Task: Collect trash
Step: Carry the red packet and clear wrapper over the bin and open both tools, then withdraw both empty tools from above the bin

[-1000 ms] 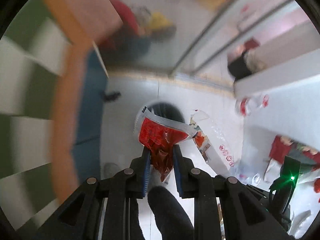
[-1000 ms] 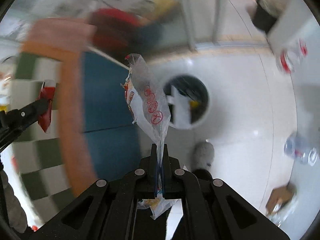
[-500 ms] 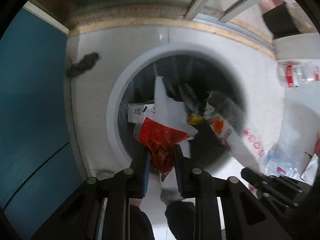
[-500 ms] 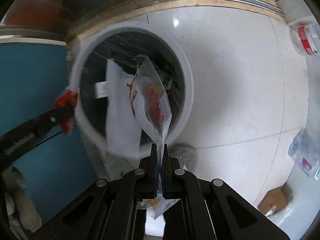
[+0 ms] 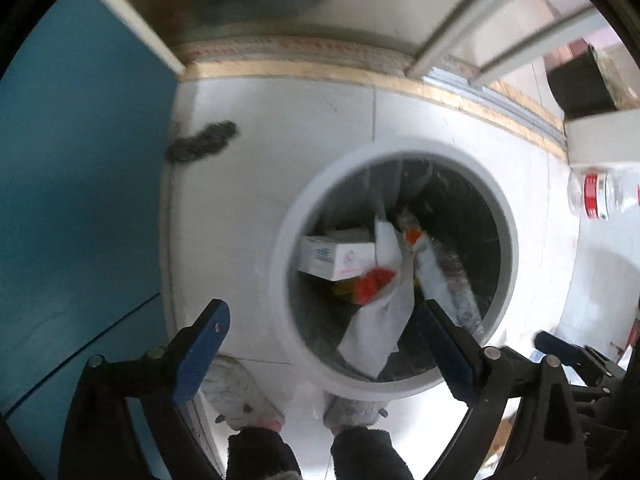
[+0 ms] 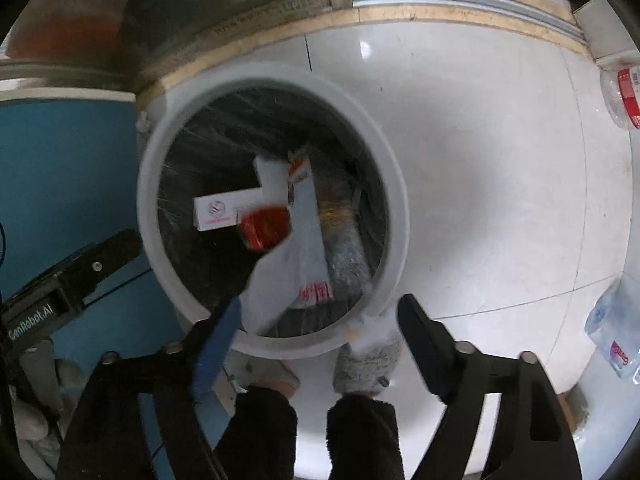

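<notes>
White floor tiles [image 6: 480, 140] were seen beneath both cameras, bordered on one side by a blue panel [image 5: 80, 200] and at the far edge by a tan threshold strip [image 5: 320, 74]. A round bin [image 5: 280, 264] with a pale grey rim stood on the tiles, directly below both tools.

The left gripper [image 5: 320, 344] was held over the bin with its jaws spread wide, nothing between them and nothing touched. The right gripper [image 6: 320, 340] was likewise held over the rim with its jaws spread wide and empty; its blue pads were blurred.

Inside the bin, a red packet [image 6: 266, 228] was seen against a white box [image 6: 224, 212], and a clear wrapper [image 6: 308, 240] with red print lay slanted beside it over a long white sheet [image 5: 380, 320]. Both the packet and the wrapper were free of the jaws.

Two grey slippers [image 5: 352, 412] were seen just beside the near rim of the bin. A dark fuzzy object [image 5: 202, 142] lay on the tiles near the blue panel. Two plastic bottles [image 6: 612, 336] with red labels were seen well apart from the bin, at the right of the floor.
</notes>
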The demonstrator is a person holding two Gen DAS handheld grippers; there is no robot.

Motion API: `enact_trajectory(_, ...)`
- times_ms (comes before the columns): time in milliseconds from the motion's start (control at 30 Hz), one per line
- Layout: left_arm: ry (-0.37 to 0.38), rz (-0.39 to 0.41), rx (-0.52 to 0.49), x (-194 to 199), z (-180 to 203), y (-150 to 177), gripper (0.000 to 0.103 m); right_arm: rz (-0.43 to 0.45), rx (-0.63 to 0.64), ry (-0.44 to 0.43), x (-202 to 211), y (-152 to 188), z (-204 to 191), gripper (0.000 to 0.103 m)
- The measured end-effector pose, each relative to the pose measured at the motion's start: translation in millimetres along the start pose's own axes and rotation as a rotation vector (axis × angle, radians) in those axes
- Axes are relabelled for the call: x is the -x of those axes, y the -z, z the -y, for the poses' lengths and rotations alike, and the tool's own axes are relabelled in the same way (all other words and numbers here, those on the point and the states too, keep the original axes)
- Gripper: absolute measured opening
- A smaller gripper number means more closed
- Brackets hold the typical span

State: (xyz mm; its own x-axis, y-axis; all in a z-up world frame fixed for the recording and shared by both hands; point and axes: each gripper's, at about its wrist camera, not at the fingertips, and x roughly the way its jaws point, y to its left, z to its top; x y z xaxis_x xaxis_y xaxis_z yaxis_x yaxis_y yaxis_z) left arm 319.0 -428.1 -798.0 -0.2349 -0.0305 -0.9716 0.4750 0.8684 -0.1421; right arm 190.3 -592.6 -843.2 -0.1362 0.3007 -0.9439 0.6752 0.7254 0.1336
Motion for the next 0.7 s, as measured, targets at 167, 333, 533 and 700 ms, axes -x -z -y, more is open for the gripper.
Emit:
enact_trajectory(167, -0.070, 0.083, 0.022, 38.6, -8.8, 17.7, 0.096, 0.094, 0.001, 0.023, 38.9, 21.3, -2.6, 0.103)
enact_trajectory(333, -0.122, 0.121, 0.025, 86.2, -5.7, 39.9, 0.096, 0.179, 0.024, 0.096, 93.8, 46.8, -7.0, 0.103)
enact_trajectory(533, -0.142, 0.160, -0.022, 169.2, 17.2, 67.6, 0.096, 0.248, 0.048, 0.162, 177.2, 78.6, -16.0, 0.103)
enact_trajectory(700, -0.122, 0.175, -0.038, 235.8, 31.3, 88.9, 0.096, 0.315, 0.045, 0.184, 258.2, 112.2, -22.0, 0.103)
